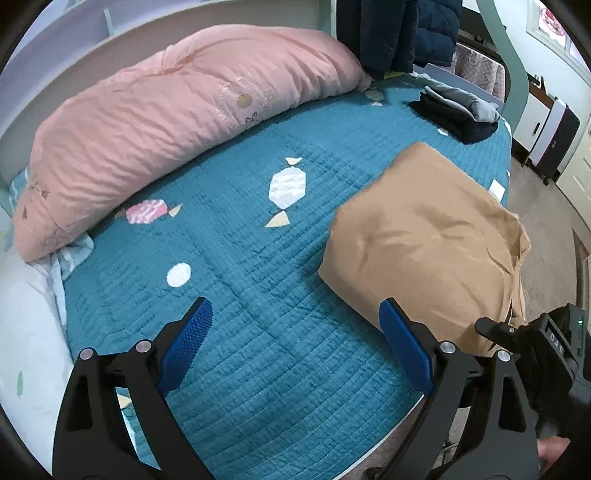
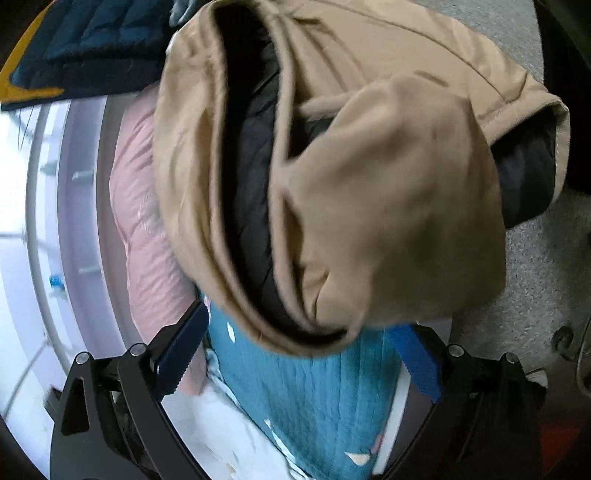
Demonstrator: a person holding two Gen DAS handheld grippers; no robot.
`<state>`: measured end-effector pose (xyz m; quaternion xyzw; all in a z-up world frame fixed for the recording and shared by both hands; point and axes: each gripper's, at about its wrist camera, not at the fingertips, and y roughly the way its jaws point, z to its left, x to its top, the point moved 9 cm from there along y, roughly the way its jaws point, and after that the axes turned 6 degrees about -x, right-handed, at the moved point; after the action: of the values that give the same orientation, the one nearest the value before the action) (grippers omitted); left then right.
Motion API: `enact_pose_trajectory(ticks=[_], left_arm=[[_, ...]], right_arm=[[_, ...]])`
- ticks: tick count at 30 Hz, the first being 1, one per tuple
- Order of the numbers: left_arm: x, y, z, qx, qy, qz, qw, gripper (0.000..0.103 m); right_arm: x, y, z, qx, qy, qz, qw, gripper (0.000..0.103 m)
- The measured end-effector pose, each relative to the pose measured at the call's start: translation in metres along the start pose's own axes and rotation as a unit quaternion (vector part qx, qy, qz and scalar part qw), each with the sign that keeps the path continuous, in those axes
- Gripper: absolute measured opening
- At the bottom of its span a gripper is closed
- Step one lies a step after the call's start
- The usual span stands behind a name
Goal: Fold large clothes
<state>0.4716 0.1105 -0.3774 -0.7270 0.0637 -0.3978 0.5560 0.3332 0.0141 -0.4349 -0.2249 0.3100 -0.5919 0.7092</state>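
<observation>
A tan coat (image 1: 424,236) lies folded into a thick bundle on the right side of the teal quilt (image 1: 240,258), near the bed's edge. My left gripper (image 1: 295,306) hovers open over bare quilt, its right blue pad just short of the coat's near corner. The right wrist view is rolled sideways. There the tan coat (image 2: 388,203) shows its black quilted lining (image 2: 251,166) between the folds. My right gripper (image 2: 295,343) is wide open. Its fingertips stand at the bundle's near edge and the pads do not press on it.
A pink duvet (image 1: 166,122) is heaped along the headboard side. Folded dark and grey clothes (image 1: 454,118) sit at the bed's far corner, below hanging navy jackets (image 1: 399,29). Grey carpet (image 2: 535,277) lies beyond the bed edge. The right gripper's black housing (image 1: 554,343) is at lower right.
</observation>
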Motion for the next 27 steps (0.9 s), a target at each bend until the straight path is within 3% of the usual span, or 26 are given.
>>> enact_pose_trajectory(ticks=[5, 9, 12, 16, 19, 21, 23, 25, 27], left_arm=[[0.01, 0.025, 0.011, -0.027, -0.03, 0.014, 0.9991, 0.092], [0.031, 0.054, 0.016, -0.1, -0.103, 0.026, 0.9893, 0.092], [0.054, 0.071, 0.0, -0.114, -0.074, 0.023, 0.9904, 0.092], [0.068, 0.115, -0.015, -0.125, -0.037, 0.062, 0.9895, 0.092], [0.067, 0.141, -0.02, -0.159, -0.053, 0.085, 0.9822, 0.092], [0.066, 0.155, -0.026, -0.198, -0.079, 0.099, 0.9721, 0.092], [0.06, 0.167, -0.03, -0.213, -0.104, 0.122, 0.9638, 0.092], [0.052, 0.181, -0.033, -0.2, -0.106, 0.147, 0.963, 0.09], [0.046, 0.184, -0.042, -0.207, -0.1, 0.161, 0.9597, 0.052]], right_arm=[[0.002, 0.003, -0.001, -0.002, -0.021, 0.007, 1.0, 0.093], [0.005, 0.0, -0.002, 0.001, -0.023, 0.015, 1.0, 0.093], [0.014, -0.003, -0.003, 0.007, -0.015, 0.016, 1.0, 0.093], [0.02, 0.005, -0.008, 0.005, -0.006, 0.03, 1.0, 0.093], [0.024, 0.008, -0.01, 0.007, -0.01, 0.037, 0.999, 0.093], [0.028, 0.011, -0.011, 0.007, -0.009, 0.042, 0.999, 0.093], [0.032, 0.014, -0.011, 0.006, -0.012, 0.042, 0.999, 0.094], [0.036, 0.014, -0.01, 0.001, -0.025, 0.044, 0.999, 0.094], [0.038, 0.014, -0.005, -0.006, -0.052, 0.044, 0.998, 0.094]])
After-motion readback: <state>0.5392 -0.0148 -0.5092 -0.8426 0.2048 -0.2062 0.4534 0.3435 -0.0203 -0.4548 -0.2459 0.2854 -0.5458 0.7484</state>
